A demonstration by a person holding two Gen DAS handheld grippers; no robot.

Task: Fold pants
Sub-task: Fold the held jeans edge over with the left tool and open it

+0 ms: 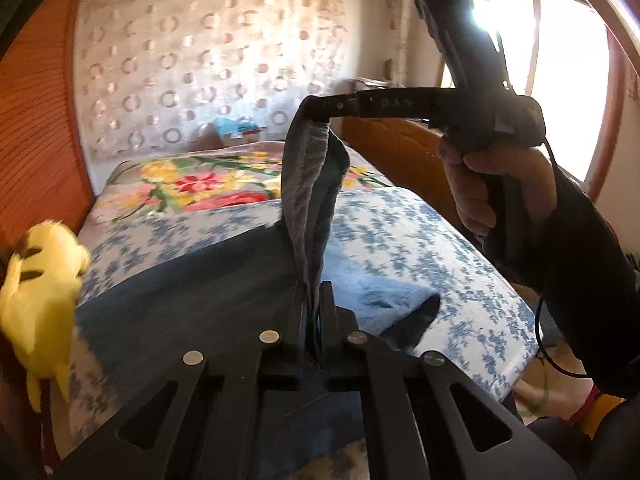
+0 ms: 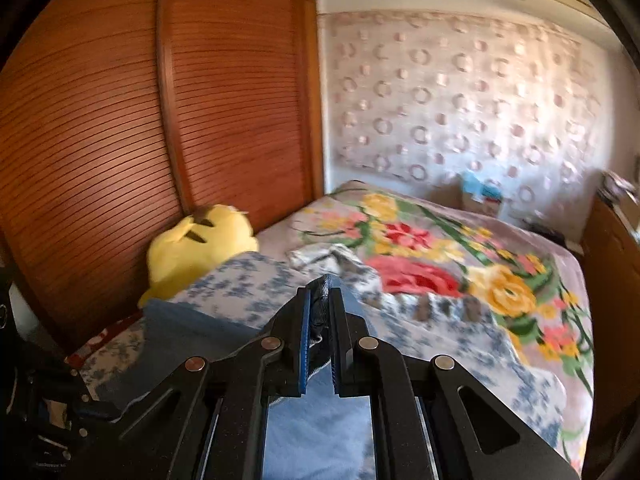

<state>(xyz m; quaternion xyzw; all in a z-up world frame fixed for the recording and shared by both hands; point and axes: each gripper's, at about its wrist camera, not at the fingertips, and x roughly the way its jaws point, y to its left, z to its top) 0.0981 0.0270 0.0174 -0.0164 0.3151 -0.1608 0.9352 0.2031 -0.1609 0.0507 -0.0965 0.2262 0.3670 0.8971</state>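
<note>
1. The blue pants [image 1: 200,292] lay partly on the bed [image 1: 460,264], one edge lifted between both tools.
2. The left hand-held gripper [image 1: 314,320] was clenched on a grey-lined hem.
3. The right hand-held gripper [image 1: 320,106], held by a hand [image 1: 496,184], was clenched on the same raised strip.
4. The denim showed its paler inner face and stitched seam.

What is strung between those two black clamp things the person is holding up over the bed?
A raised fold of the pants spans from the left hand-held gripper up to the right hand-held gripper, both shut on the cloth. The left wrist view shows it.
</note>
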